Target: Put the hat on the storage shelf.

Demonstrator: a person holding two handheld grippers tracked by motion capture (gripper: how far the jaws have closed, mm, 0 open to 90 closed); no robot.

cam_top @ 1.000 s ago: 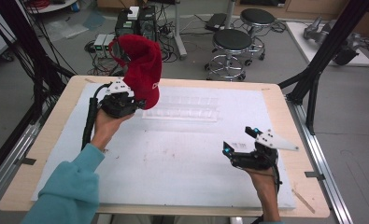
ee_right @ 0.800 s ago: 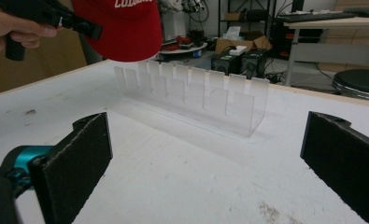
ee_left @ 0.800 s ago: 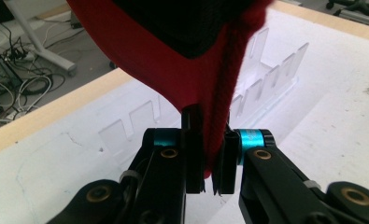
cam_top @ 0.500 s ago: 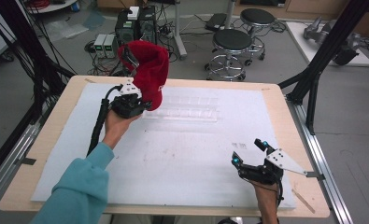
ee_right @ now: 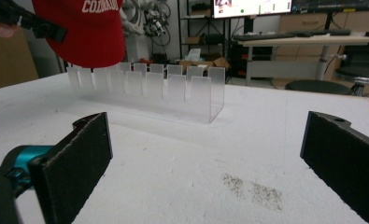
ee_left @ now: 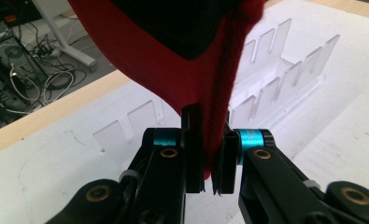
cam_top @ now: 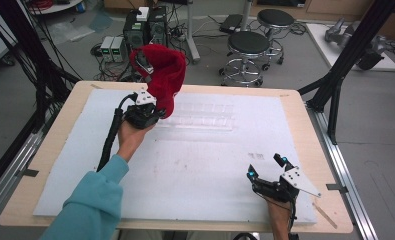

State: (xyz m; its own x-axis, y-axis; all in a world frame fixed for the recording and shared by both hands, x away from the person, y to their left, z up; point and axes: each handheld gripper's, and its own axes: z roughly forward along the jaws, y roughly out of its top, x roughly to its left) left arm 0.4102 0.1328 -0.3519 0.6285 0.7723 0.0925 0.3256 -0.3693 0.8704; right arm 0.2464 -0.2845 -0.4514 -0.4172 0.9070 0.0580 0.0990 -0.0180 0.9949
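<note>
A red cap (cam_top: 160, 75) with white lettering hangs above the left end of a clear slotted acrylic rack (cam_top: 205, 117). My left gripper (cam_top: 152, 111) is shut on the cap's lower edge. In the left gripper view the red fabric (ee_left: 173, 70) is pinched between the two black jaws of that gripper (ee_left: 209, 140), with the rack (ee_left: 285, 79) behind. My right gripper (cam_top: 266, 166) rests low near the table's front right, open and holding nothing. Between the wide-apart jaws of that gripper (ee_right: 210, 154), the right gripper view shows the rack (ee_right: 163, 88) and the cap (ee_right: 86, 32) at upper left.
A white foam board (cam_top: 195, 200) covers the wooden table. A small dark smudge (cam_top: 255, 155) lies on it ahead of the right gripper. Black frame posts (cam_top: 335, 100) stand at the table's right side, stools (cam_top: 250, 45) and electronics on the floor beyond.
The left hand has carried the cap a little to the right, toward the rack. The right gripper has sunk and drawn back toward the front edge, still open.
</note>
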